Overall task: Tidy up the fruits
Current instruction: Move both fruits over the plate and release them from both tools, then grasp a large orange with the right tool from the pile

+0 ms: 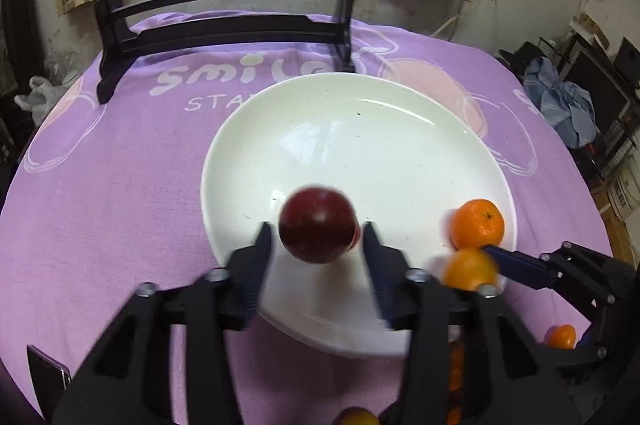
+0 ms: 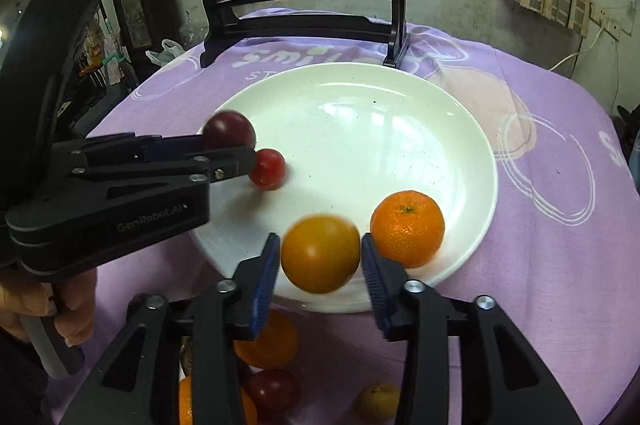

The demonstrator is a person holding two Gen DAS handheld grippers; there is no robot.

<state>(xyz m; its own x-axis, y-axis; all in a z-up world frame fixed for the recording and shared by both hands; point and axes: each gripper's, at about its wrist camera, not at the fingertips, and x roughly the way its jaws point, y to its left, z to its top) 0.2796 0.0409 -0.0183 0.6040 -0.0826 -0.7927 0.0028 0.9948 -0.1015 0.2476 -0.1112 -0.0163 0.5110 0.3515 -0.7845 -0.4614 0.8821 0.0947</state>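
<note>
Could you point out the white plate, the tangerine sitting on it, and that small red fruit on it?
white plate (image 2: pixel 400 153), right wrist view, bare centre.
tangerine (image 2: pixel 407 228), right wrist view, middle of its peel.
small red fruit (image 2: pixel 269 169), right wrist view, its rounded front.

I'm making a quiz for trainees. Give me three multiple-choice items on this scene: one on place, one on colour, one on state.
1. Where is the tangerine? A on a shelf; B on the plate; C in a basket.
2. What colour is the fruit between the left gripper's fingers? A green; B yellow; C dark red.
3. The tangerine is: A unpeeled; B peeled; C halved.
Key: B, it sits inside the plate's near rim; C, its skin is dark red; A, its peel and stem end are whole.
</note>
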